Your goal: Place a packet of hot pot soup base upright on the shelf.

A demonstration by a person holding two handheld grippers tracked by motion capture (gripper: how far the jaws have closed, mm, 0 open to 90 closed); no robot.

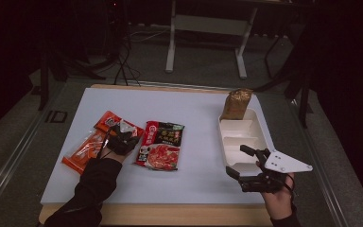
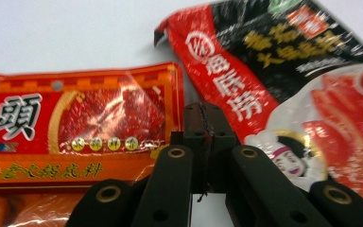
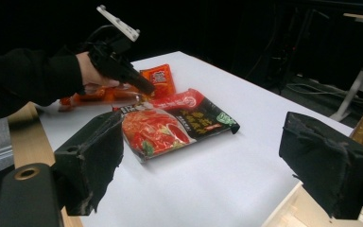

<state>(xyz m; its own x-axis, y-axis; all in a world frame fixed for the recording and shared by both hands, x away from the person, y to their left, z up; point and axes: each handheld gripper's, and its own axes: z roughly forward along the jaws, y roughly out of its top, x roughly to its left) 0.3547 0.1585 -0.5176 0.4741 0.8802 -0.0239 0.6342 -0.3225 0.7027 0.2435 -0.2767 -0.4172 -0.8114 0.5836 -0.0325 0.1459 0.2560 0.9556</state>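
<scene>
Left gripper view shows the left gripper (image 2: 203, 124) with jaws shut between 2 packets, the orange sausage packet (image 2: 80, 127) and the red-and-black soup-base packet (image 2: 283, 71), perhaps pinching only a thin edge that could slip when lifted, while the right gripper (image 1: 246, 165) hangs wide open and empty.

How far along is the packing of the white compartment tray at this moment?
Done: a brown crinkly bag stands at the white compartment tray's far end. In hand: the left gripper, jaws shut, sits at the edge of the orange-red flat sachet; whether it pinches the film is unclear. Left: that sachet and the red-and-black soup-base packet still lie on the table. The right gripper waits open by the tray.
</scene>
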